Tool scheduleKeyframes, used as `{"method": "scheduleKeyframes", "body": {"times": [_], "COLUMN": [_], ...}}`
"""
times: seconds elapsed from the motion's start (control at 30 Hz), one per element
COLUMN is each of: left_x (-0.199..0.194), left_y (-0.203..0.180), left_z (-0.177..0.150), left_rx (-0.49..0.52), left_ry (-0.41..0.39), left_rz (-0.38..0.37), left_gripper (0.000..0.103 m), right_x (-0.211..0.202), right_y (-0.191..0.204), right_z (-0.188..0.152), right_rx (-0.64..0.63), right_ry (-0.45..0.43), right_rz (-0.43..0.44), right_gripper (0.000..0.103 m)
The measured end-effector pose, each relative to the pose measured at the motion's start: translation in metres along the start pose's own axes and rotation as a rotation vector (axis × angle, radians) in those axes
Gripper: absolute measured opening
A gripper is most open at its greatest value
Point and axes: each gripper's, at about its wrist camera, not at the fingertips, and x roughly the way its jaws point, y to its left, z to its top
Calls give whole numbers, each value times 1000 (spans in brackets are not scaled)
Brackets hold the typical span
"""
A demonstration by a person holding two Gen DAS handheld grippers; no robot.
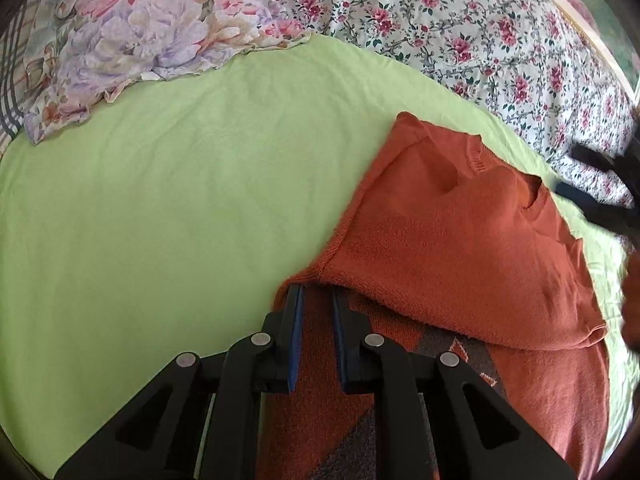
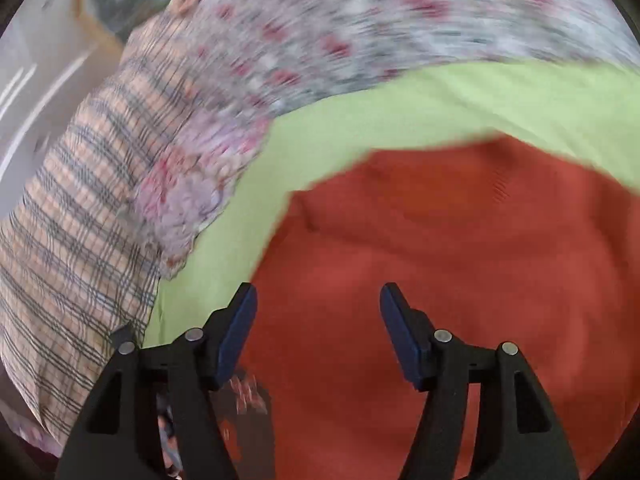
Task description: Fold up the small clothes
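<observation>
**Orange sweater half folded on the green sheet**

The orange sweater (image 1: 460, 240) lies on the light green sheet (image 1: 160, 220) spread over the bed, toward the right side of the left wrist view. One layer of it is turned over on top of the rest, and a grey and orange pattern shows on the part underneath, close to the camera. The left gripper (image 1: 316, 296) has its tips tucked under the edge of that folded layer; the fingers stand a narrow gap apart, and whether they pinch the knit cannot be told, since the cloth covers the tips.

The right gripper (image 2: 318, 296) hangs over the sweater (image 2: 440, 260) with its fingers spread wide and nothing between them. That view is smeared with blur.

Past the sheet lie a flowered quilt (image 1: 460, 32), a crumpled lilac flowered cloth (image 1: 140, 40) and a checked cloth (image 2: 80, 240).
</observation>
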Motion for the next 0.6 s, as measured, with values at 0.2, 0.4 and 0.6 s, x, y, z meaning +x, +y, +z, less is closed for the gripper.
{"method": "scheduleKeyframes", "body": {"times": [0.2, 0.4, 0.6], "left_x": [1, 2, 2], "left_y": [6, 17, 21], "left_z": [1, 1, 1], "left_rx": [-30, -88, -104], "left_ry": [-2, -21, -34], "left_rz": [-41, -108, -106], "left_gripper": [15, 14, 12], "right_x": [118, 176, 223], "right_y": [17, 37, 61], "right_z": [50, 41, 57], "right_rx": [-176, -244, -228], "right_ry": [230, 413, 286], "right_rz": [-46, 132, 63], "right_gripper": [67, 9, 6]}}
